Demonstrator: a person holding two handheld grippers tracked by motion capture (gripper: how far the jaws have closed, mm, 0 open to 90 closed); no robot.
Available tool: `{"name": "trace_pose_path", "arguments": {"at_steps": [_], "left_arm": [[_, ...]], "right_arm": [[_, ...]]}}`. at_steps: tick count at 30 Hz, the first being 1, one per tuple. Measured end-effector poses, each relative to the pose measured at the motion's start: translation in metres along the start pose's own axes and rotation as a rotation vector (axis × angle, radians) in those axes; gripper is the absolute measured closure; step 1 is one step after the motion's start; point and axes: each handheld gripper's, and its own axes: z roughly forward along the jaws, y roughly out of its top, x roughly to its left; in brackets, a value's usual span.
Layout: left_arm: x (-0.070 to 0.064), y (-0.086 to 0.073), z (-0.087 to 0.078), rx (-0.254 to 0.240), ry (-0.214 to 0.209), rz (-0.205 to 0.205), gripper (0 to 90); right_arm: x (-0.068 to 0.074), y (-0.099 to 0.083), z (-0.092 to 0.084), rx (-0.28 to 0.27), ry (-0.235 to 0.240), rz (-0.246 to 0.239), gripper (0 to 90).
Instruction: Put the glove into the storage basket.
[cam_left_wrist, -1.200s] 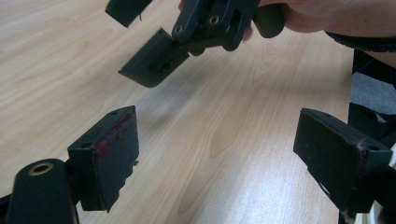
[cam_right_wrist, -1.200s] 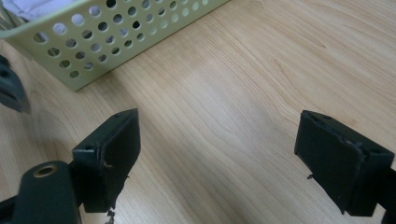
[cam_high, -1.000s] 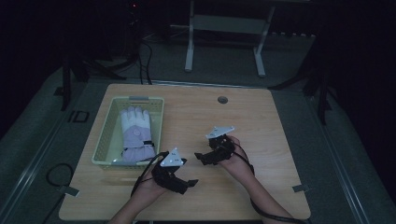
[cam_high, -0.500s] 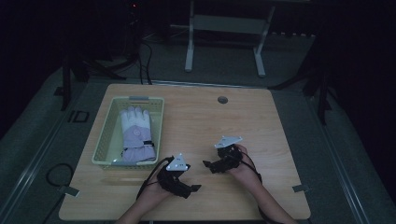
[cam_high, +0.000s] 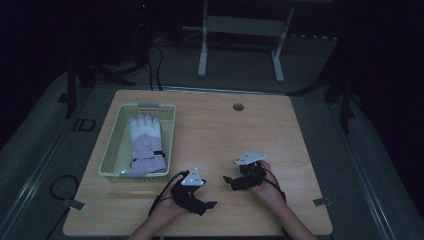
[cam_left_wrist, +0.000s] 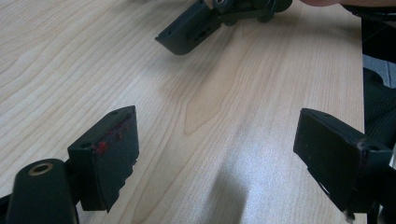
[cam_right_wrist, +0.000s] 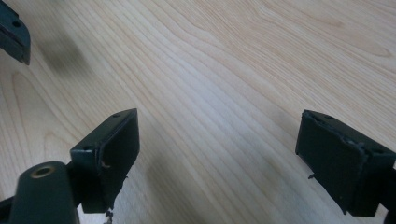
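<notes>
**Two empty grippers low over the near table edge, glove resting in the basket**

Nearest the person, the left gripper (cam_high: 209, 204) sits close to the near edge of the wooden table (cam_high: 215, 130), held in the left hand (cam_high: 167, 210). In the left gripper view its jaws stand wide apart with nothing but bare wood grain between them, so it is released and empty. Just to its right and a little farther off, the right gripper (cam_high: 229, 181) is held in the right hand (cam_high: 267, 187), its jaws pointing left toward the other gripper. The right gripper view shows those jaws spread wide over bare tabletop as well, gripping nothing. The two grippers are near each other but apart; a jaw of the right gripper (cam_left_wrist: 187, 32) shows at the top of the left gripper view.

Farther away on the left half of the table stands a pale green basket (cam_high: 112, 150). A white and lilac glove (cam_high: 145, 142) lies flat inside it, fingers pointing to the far side, cuff toward the near wall. Both grippers are well apart from the basket and the glove.

Near the far edge a small round grommet (cam_high: 238, 106) sits in the tabletop. Beyond the table, a metal frame (cam_high: 240, 40) stands on the dark floor.
</notes>
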Motion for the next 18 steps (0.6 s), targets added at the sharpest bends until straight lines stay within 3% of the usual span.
{"name": "trace_pose_path", "arguments": {"at_steps": [9,18], "left_arm": [[0.001,-0.003,-0.001,-0.021,-0.007,-0.022,14.2],[0.002,-0.005,0.000,-0.018,-0.011,-0.021,14.2]], "right_arm": [[-0.001,-0.013,-0.003,-0.016,-0.022,-0.022,12.6],[-0.001,-0.015,0.000,-0.016,-0.031,-0.029,12.3]]}}
